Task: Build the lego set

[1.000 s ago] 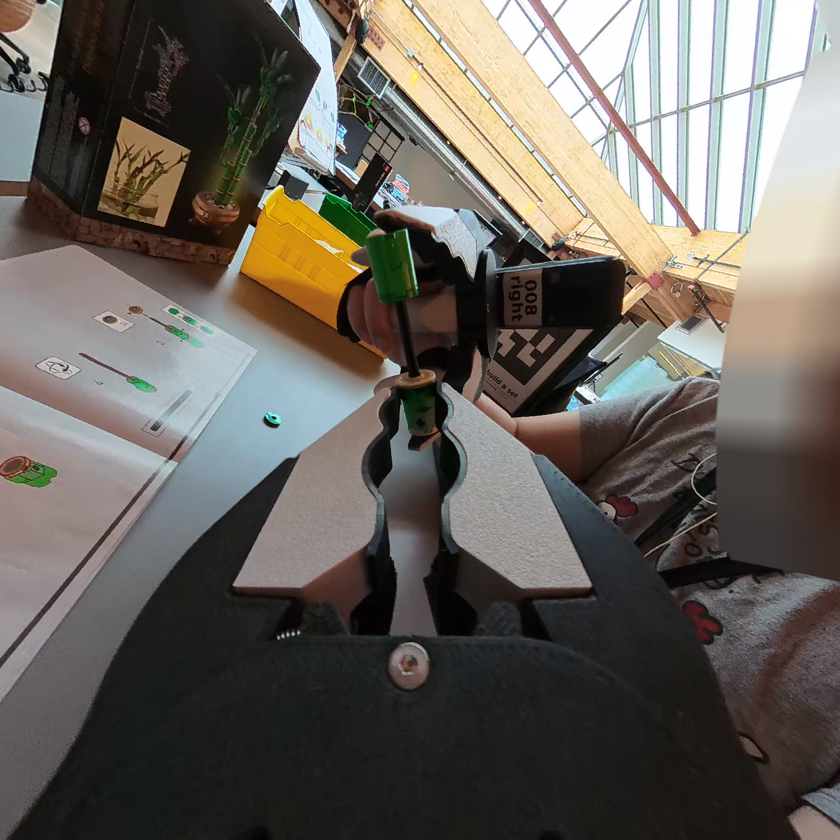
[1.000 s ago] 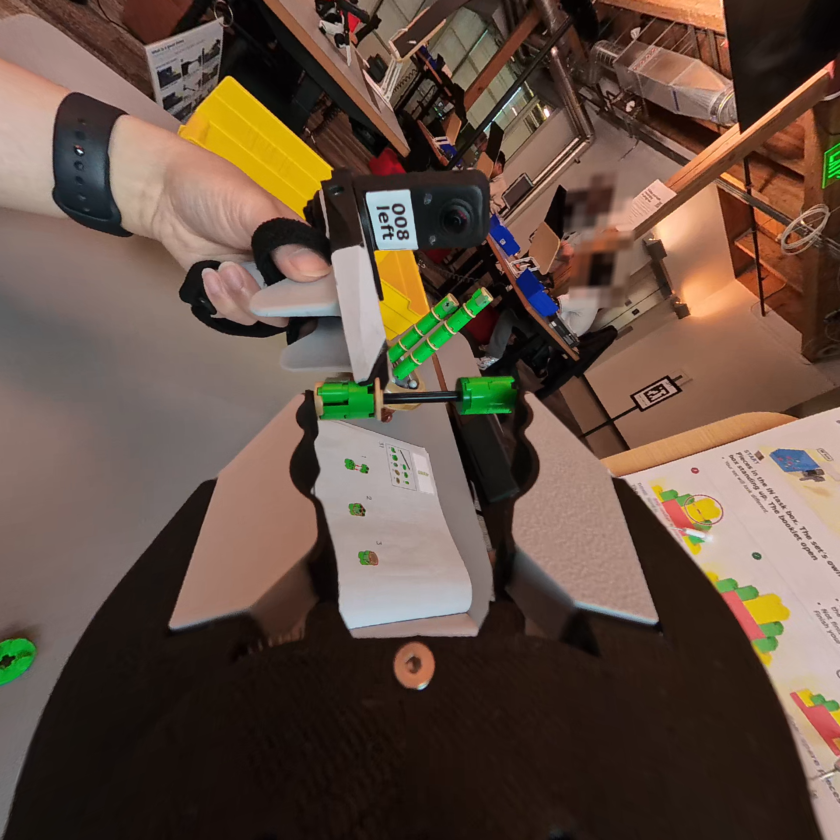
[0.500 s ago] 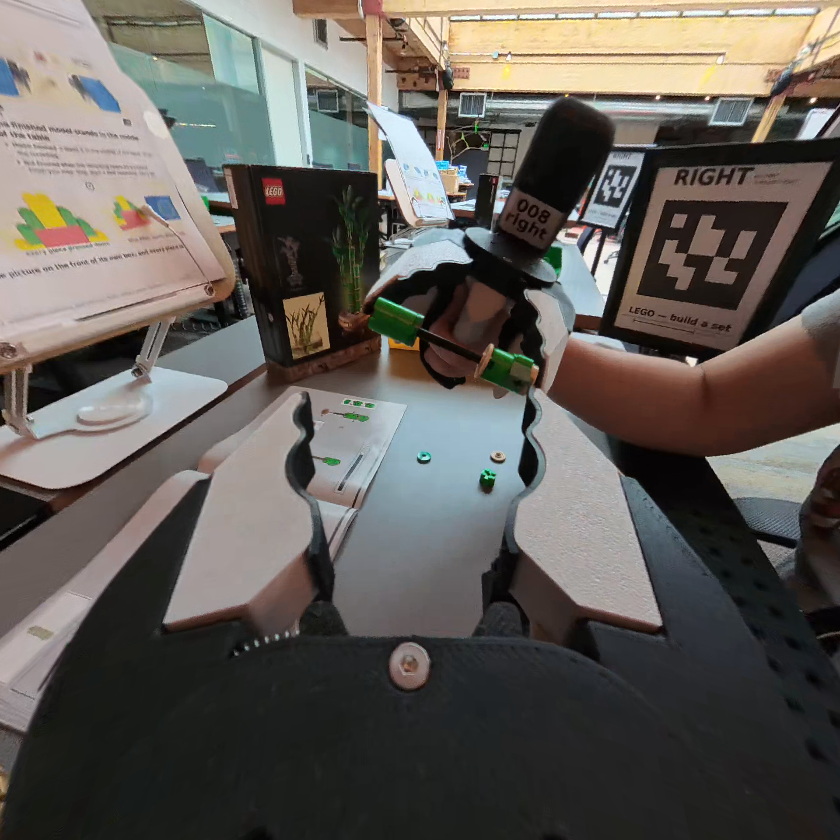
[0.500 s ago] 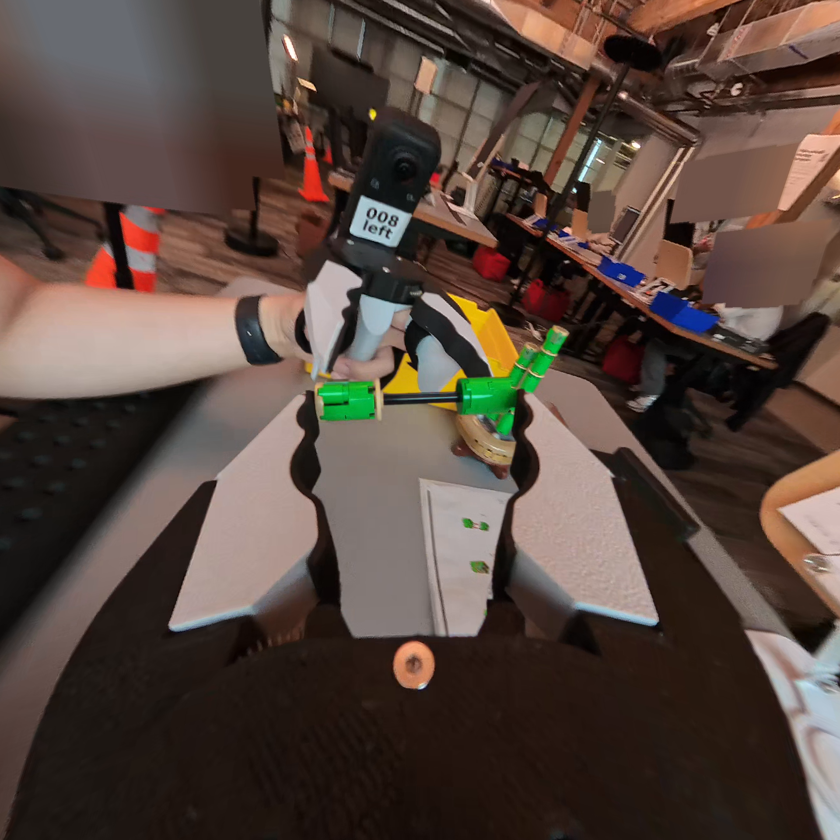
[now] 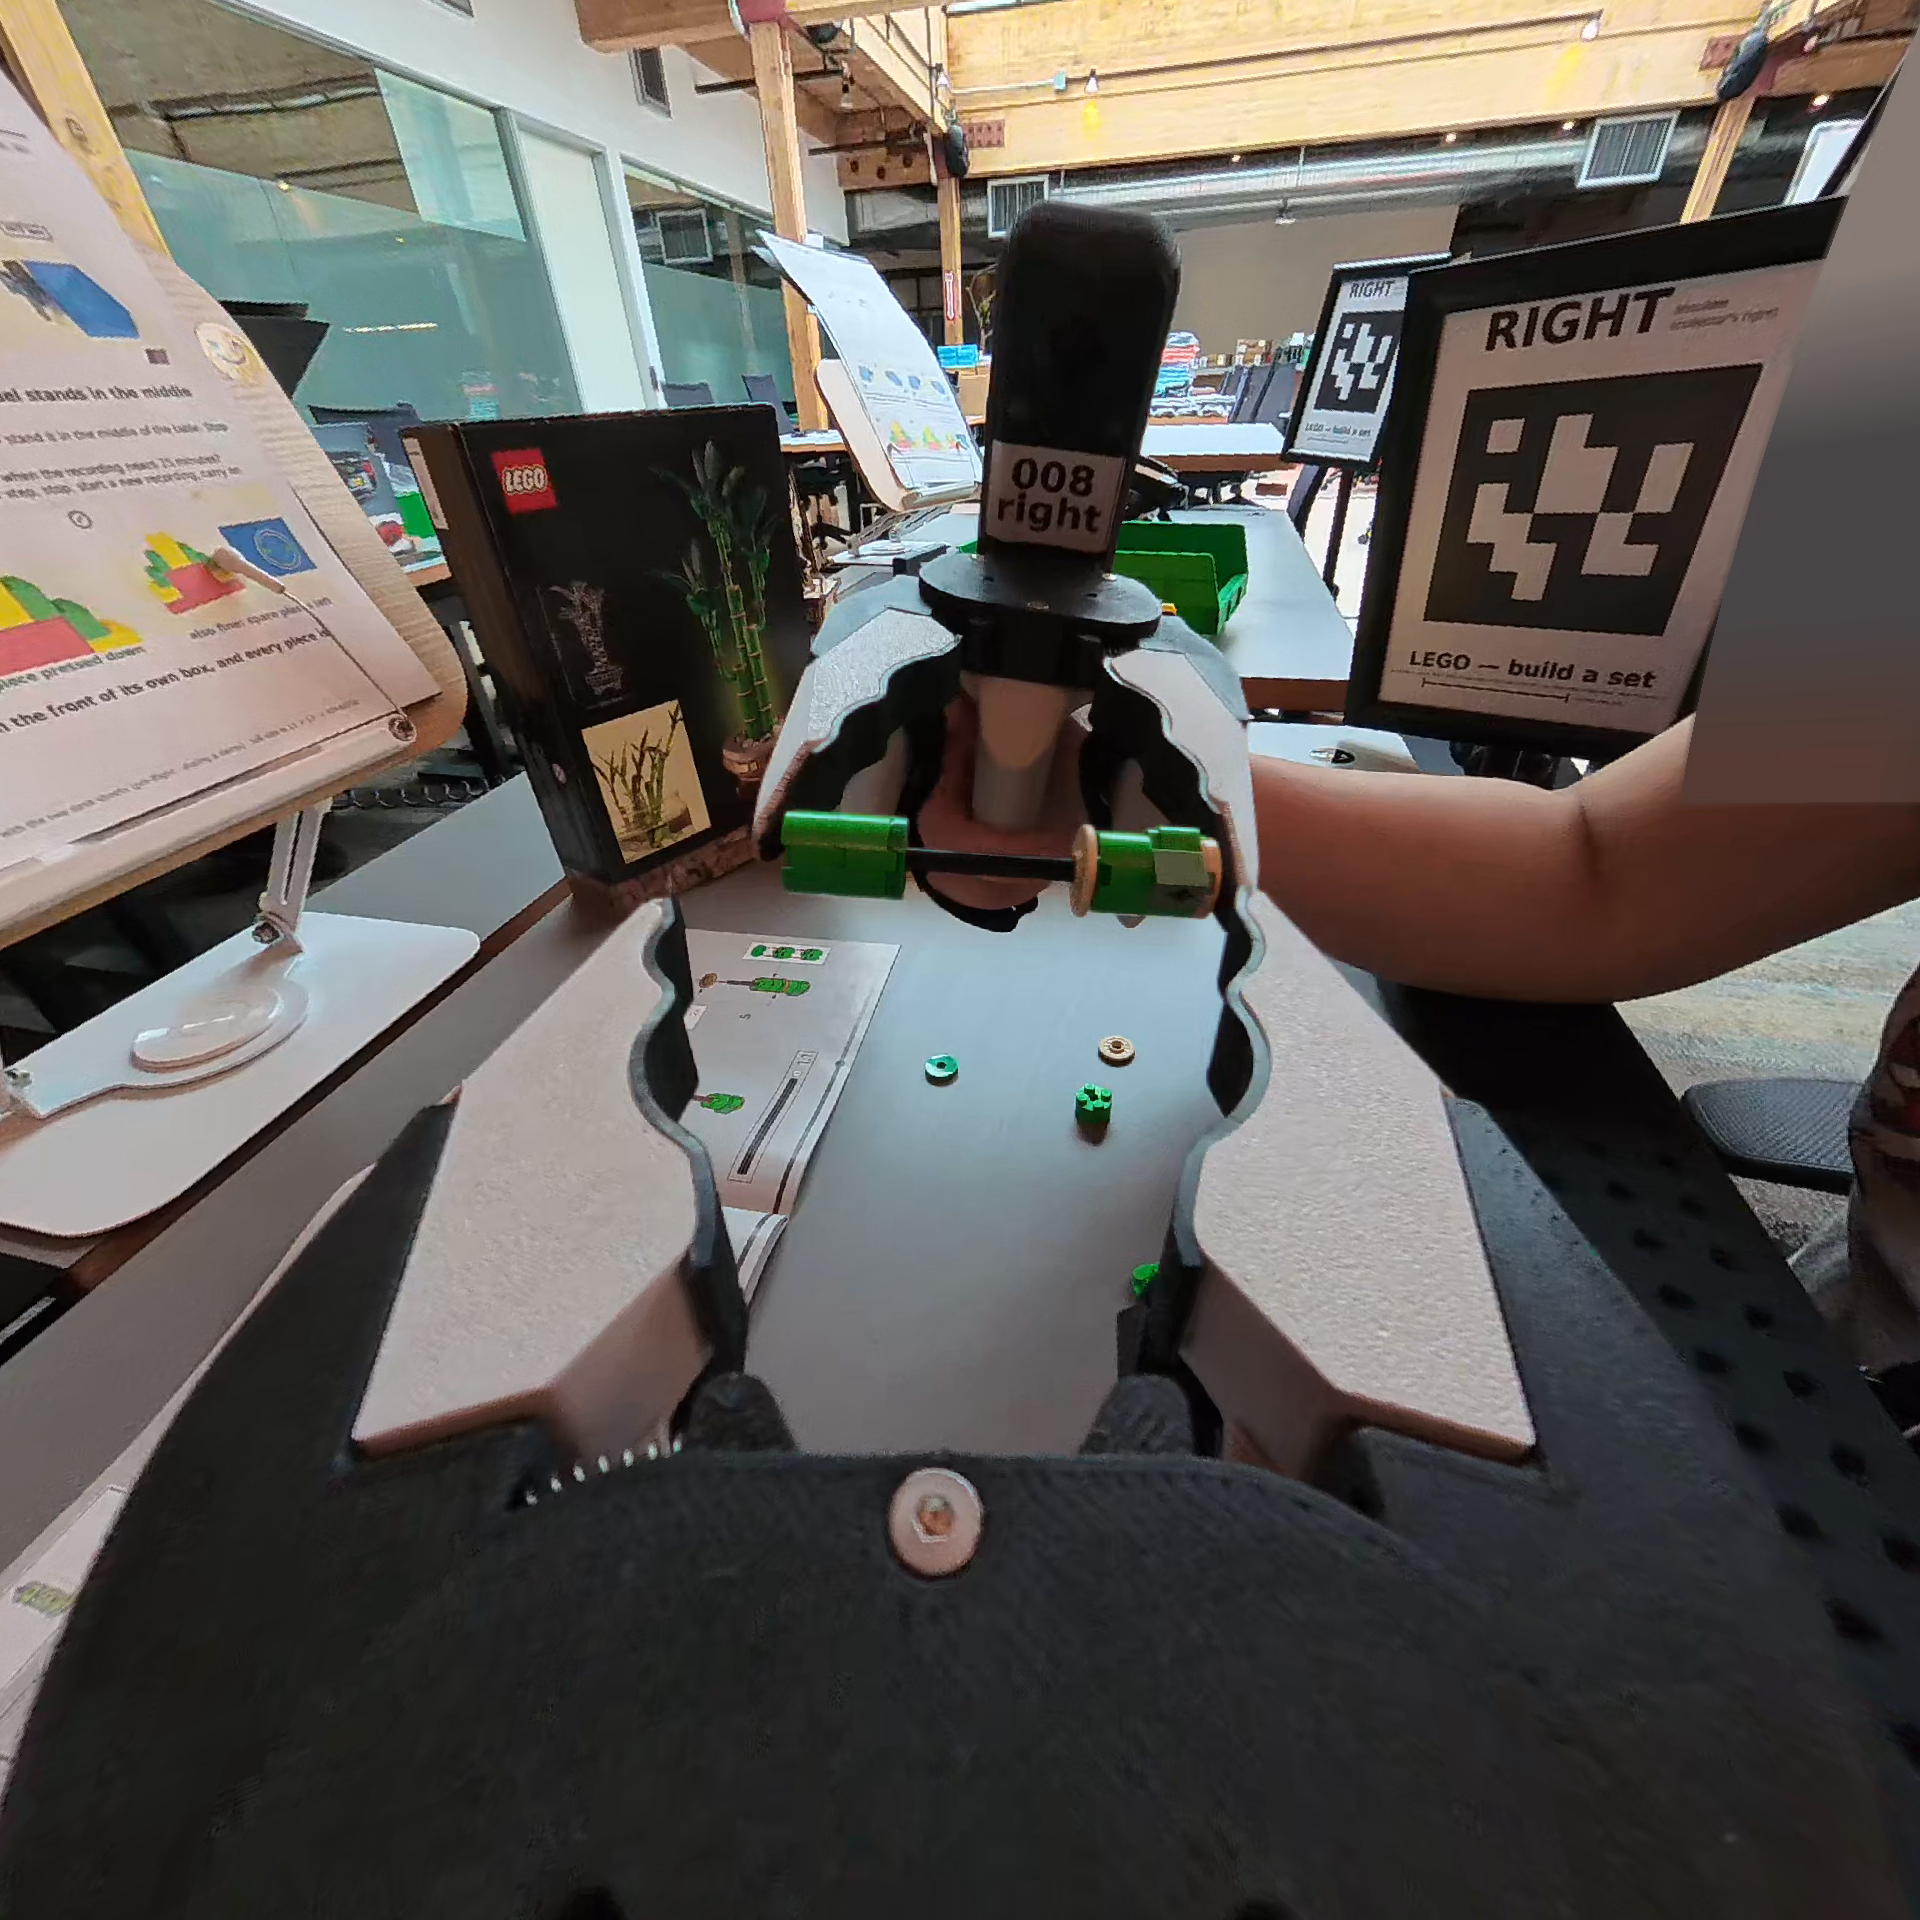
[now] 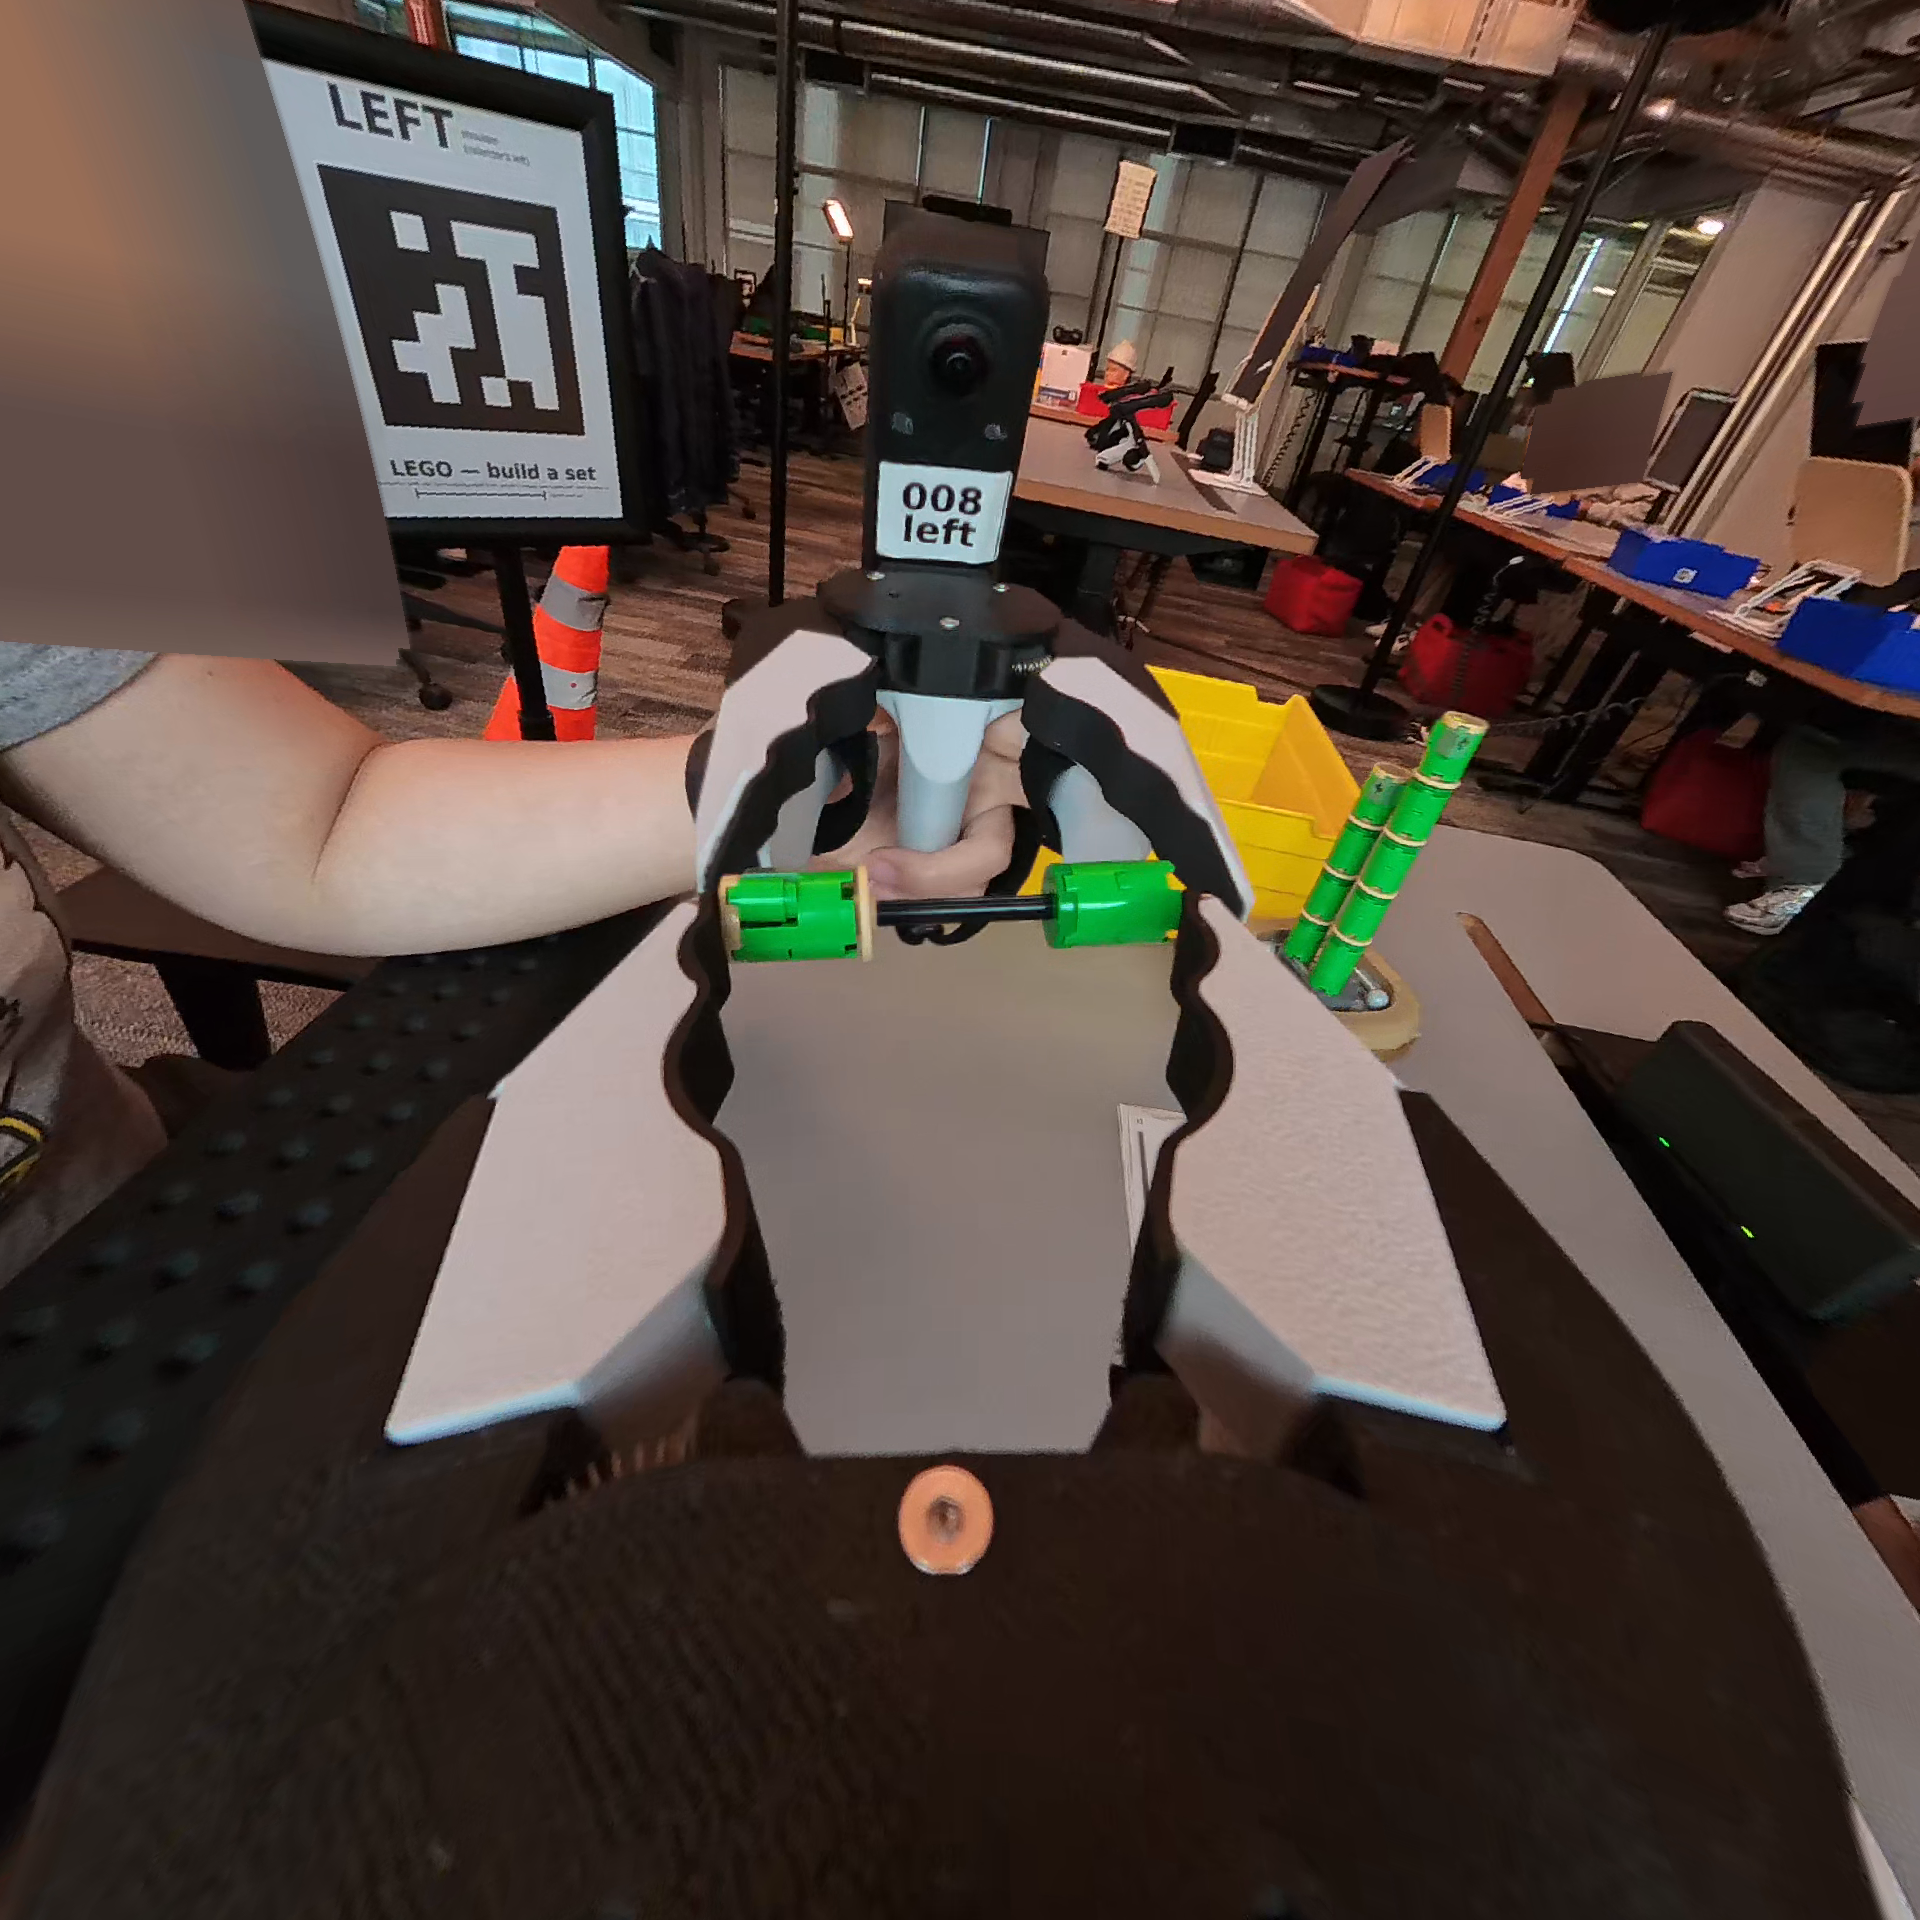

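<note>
Both grippers have swung level and face each other; the left gripper [image 5: 951,1023] has released, its jaws wide. Right gripper [image 6: 951,961] grasps the green axle piece [image 6: 951,912] endwise, at 12 o'clock (loose green bits lie beneath), so another segment probably follows.

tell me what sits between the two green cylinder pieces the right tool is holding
A thin black axle bridges the two green cylinders, bare along that stretch. The right wrist view shows it clearest, held across the right tool.
</note>
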A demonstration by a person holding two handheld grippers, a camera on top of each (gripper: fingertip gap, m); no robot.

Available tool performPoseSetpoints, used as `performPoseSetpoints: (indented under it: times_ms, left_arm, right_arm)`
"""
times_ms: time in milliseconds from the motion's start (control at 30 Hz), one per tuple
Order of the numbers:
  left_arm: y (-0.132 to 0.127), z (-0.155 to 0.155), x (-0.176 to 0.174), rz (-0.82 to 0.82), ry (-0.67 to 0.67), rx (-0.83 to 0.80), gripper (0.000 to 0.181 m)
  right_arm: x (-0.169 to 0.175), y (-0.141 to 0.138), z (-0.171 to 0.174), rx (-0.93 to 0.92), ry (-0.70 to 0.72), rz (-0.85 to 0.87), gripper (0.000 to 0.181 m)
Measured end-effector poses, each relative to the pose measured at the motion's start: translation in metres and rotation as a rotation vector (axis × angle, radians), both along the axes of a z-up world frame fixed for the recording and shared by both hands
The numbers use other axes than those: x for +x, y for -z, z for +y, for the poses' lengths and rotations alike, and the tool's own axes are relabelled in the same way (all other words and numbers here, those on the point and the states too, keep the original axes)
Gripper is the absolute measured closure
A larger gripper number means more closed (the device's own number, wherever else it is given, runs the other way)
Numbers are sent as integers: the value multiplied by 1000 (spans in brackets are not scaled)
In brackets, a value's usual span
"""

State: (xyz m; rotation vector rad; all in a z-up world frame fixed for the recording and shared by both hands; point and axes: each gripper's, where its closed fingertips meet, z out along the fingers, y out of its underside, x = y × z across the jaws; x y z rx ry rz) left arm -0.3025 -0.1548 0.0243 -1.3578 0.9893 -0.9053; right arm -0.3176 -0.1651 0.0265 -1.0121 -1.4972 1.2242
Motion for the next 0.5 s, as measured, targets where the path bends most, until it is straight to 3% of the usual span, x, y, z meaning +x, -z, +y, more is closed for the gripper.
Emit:
performPoseSetpoints:
  times_ms: [300, 500]
  left_arm:
    - [2, -6, 3, 29, 24, 40, 99]
    - [2, -6, 4, 33, 18, 55, 96]
  right_arm:
    - [1, 4, 1, 48, 18, -27, 95]
    - [1, 5, 0, 58, 14, -31, 95]
